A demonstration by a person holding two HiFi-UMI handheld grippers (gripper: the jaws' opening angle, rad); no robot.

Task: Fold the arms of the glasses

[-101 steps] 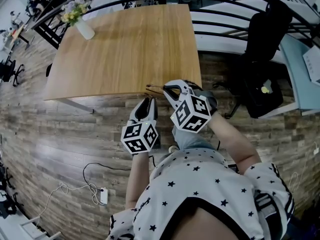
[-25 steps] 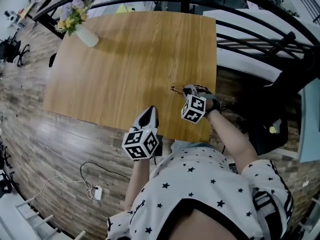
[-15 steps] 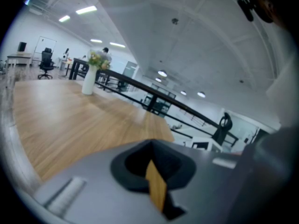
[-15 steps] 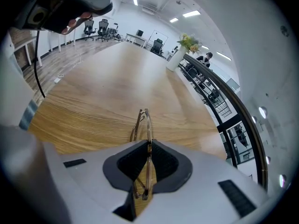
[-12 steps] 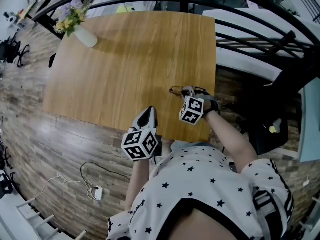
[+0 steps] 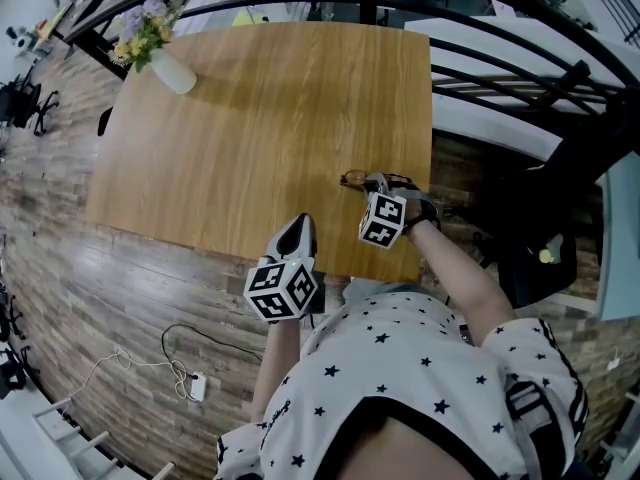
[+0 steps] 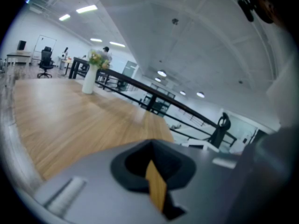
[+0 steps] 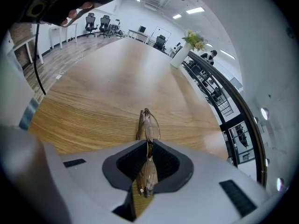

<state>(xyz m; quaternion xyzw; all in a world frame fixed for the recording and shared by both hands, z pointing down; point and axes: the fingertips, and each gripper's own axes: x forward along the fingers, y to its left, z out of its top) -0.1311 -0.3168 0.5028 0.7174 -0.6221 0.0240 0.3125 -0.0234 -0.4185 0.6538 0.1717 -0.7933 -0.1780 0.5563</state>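
Two grippers on the go, but only one is doing anything. The right gripper (image 8: 148, 146) is pinching a pair of thin, brownish wire-framed glasses (image 8: 150, 125) edge-on. Its jaws are clamped in around the bridge, with one clear lens poking out past the tips and the other sitting back between the pads. The glasses are low over the right side of the light wooden table (image 6: 250, 118), close to its right edge. They're well apart from the white vase of flowers (image 6: 170, 70) at the far left corner. The left gripper (image 7: 150, 146) has its jaws pressed together on nothing and hangs by the table's near edge, not helping.

My read is the folding is done or nearly done, since the arms look tucked alongside the lenses. Seen edge-on the frame is so thin that I can't swear both hinges are fully shut, or whether the far lens is touching the wood yet.

What could go wrong from here:
- Letting go while the glasses stand on edge would make them tip and clatter onto a lens.
- With the table's right edge that close, any slide on release could send them off it.
- A half-closed arm could swing out when set down.
- Squeezing harder on such a skinny bridge could bend it.
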